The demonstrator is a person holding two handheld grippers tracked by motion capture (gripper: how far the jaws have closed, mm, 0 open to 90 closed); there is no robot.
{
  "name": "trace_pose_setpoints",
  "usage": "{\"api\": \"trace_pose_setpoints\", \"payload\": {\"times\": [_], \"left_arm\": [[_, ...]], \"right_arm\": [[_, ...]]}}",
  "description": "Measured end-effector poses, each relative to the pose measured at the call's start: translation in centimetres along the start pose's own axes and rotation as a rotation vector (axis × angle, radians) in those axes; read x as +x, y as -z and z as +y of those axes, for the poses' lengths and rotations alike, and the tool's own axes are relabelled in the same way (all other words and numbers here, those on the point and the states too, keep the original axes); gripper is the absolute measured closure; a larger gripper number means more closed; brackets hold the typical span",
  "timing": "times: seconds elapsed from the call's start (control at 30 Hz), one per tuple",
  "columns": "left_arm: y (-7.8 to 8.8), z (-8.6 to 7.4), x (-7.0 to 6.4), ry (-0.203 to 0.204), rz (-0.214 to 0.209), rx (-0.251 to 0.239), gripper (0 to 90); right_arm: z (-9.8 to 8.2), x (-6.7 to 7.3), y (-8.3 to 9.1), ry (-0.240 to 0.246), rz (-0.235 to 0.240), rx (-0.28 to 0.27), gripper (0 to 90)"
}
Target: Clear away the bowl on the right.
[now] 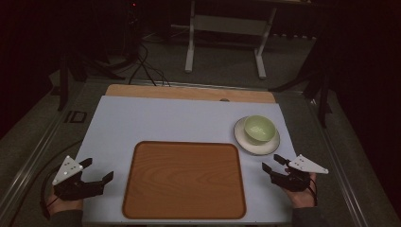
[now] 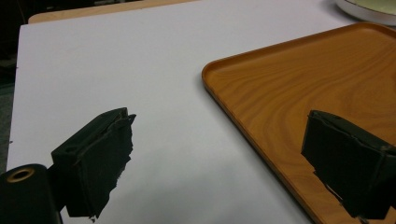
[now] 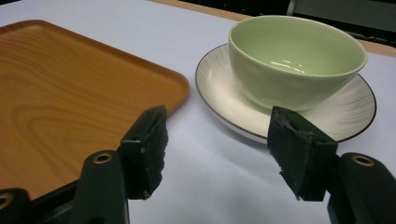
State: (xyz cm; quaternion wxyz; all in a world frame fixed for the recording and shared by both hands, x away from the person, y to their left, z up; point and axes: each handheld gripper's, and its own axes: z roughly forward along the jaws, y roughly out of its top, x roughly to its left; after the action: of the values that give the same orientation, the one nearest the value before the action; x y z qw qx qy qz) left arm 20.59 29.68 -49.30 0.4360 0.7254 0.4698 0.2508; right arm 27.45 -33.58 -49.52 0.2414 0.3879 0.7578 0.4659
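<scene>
High view first: you hold your left gripper (image 1: pixel 100 170) at the near left of the wooden tray (image 1: pixel 184 179), and your right gripper (image 1: pixel 274 162) at the near right of it. Both have their jaws wide apart and grip nothing.

The tray lies flat on the white board (image 1: pixel 156 120), and its long side runs from left to right. Nothing lies on the tray. Behind the tray's far right corner sits a white plate (image 1: pixel 243 141) with a dark rim, and a green bowl (image 1: pixel 259 128) stands upright on it, mouth up. You can see nothing inside the bowl.

From the left gripper view, your jaws point over the white board (image 2: pixel 116 70) and the tray's (image 2: pixel 303 79) left edge. From the right gripper view, your jaws point at the plate (image 3: pixel 224 100) and the bowl (image 3: pixel 294 65), just beside the tray's (image 3: pixel 70 88) corner.

Past the board, a strip of light wood table (image 1: pixel 189 92) shows. The room is dark, with a grey floor (image 1: pixel 222 61), black cables (image 1: pixel 146 66) and a white stand (image 1: pixel 226 33) far behind the tray.
</scene>
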Motion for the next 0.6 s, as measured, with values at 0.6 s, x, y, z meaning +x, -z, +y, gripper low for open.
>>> {"api": "trace_pose_setpoints", "payload": {"times": [0.6], "left_arm": [[-0.1, -0.1, 0.1, 0.002, 0.007, -0.012, 8.4]], "right_arm": [[2.2, -0.2, -0.3, 0.047, 0.023, 0.002, 32.6]]}}
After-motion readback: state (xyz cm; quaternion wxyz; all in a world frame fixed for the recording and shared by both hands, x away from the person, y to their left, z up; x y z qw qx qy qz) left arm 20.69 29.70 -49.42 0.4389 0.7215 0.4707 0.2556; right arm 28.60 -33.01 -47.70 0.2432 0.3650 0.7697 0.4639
